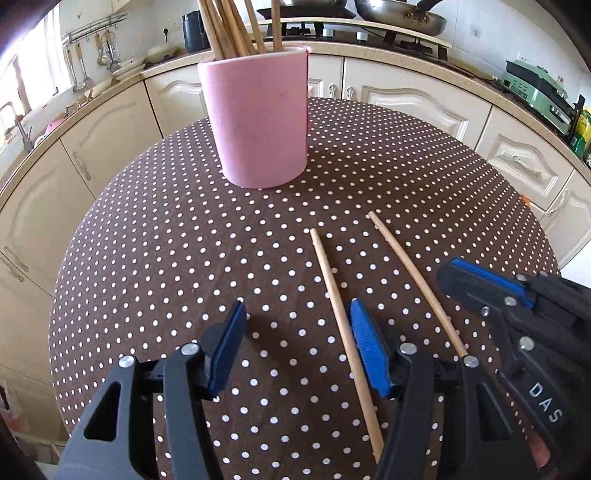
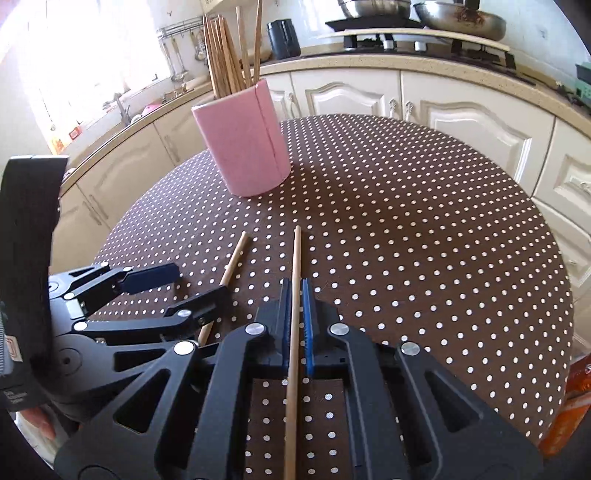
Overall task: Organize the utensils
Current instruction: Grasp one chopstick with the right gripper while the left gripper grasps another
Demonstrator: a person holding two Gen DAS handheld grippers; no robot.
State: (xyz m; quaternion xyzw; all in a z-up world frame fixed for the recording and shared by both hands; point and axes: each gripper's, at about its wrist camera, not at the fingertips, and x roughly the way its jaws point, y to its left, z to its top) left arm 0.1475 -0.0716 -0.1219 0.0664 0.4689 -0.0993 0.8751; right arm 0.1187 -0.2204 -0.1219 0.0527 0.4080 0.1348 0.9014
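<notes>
A pink holder [image 1: 258, 118] full of wooden chopsticks stands at the far side of the dotted round table; it also shows in the right wrist view [image 2: 243, 144]. Two loose chopsticks lie on the cloth. My left gripper [image 1: 299, 343] is open, low over the table, with one chopstick [image 1: 341, 317] lying just inside its right finger. My right gripper [image 2: 295, 291] is shut on the other chopstick [image 2: 295, 295], which runs forward between its blue pads. In the left wrist view that chopstick [image 1: 410, 273] passes under the right gripper [image 1: 487, 288].
The brown dotted tablecloth [image 2: 406, 229] covers the round table. Cream kitchen cabinets [image 1: 406, 99] and a counter with a stove and pans [image 2: 424, 22] curve behind it. A green appliance [image 1: 535, 92] sits on the counter at the right.
</notes>
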